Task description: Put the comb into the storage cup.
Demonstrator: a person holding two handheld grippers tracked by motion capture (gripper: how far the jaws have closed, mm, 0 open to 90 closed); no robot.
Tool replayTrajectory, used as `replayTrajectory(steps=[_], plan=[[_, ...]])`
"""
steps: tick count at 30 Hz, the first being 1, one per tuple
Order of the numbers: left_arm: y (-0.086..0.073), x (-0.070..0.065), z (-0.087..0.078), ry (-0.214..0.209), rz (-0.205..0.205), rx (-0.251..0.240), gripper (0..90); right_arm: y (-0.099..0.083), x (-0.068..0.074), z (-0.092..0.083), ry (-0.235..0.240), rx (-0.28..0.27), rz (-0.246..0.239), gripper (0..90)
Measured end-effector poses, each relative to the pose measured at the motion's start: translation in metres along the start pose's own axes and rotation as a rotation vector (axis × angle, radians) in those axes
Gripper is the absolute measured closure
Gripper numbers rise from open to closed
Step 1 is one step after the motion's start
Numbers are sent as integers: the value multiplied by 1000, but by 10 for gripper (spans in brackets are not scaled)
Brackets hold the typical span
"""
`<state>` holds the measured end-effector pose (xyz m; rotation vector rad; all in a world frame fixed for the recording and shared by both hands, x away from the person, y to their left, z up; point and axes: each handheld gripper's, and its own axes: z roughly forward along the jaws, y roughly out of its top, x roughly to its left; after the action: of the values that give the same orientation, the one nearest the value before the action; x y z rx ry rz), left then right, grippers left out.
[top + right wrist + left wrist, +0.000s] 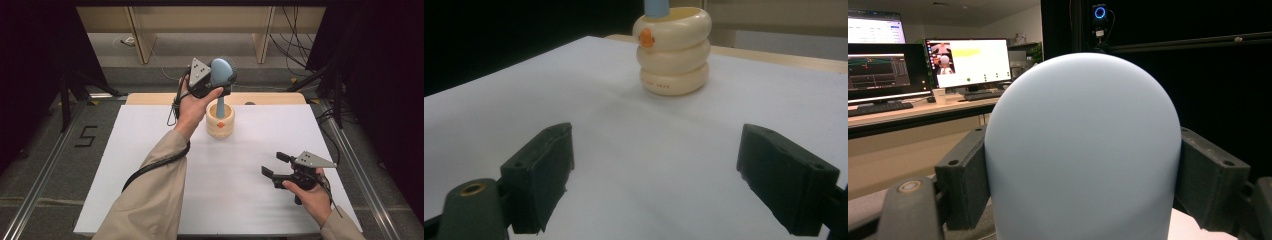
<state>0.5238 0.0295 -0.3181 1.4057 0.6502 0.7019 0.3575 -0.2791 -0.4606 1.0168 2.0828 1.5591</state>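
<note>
I have the left gripper (pixel 216 80) clamped on the rounded head of the pale blue plastic brush (pixel 1083 150), its two black jaws pressing the head from either side, while the brush's handle stands down inside the cream ribbed holder shaped like stacked rings with a small orange mark (pixel 220 120), at the far middle of the white table (pixel 150 150). I judge this to be the moment of seating or lifting the brush at the holder, so my next move calls for a straight vertical travel that keeps the handle clear of the rim and doesn't tip the holder. My right gripper (pixel 274 165) rests near the table's front right with its jaws spread wide and nothing between them, well apart from the holder.
</note>
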Motion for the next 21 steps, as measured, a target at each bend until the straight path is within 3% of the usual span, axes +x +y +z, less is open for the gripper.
replayTrajectory(steps=[21], plan=[[-3, 1, 3, 0, -20, -4, 194, 0, 0, 0, 1, 0, -2, 160]])
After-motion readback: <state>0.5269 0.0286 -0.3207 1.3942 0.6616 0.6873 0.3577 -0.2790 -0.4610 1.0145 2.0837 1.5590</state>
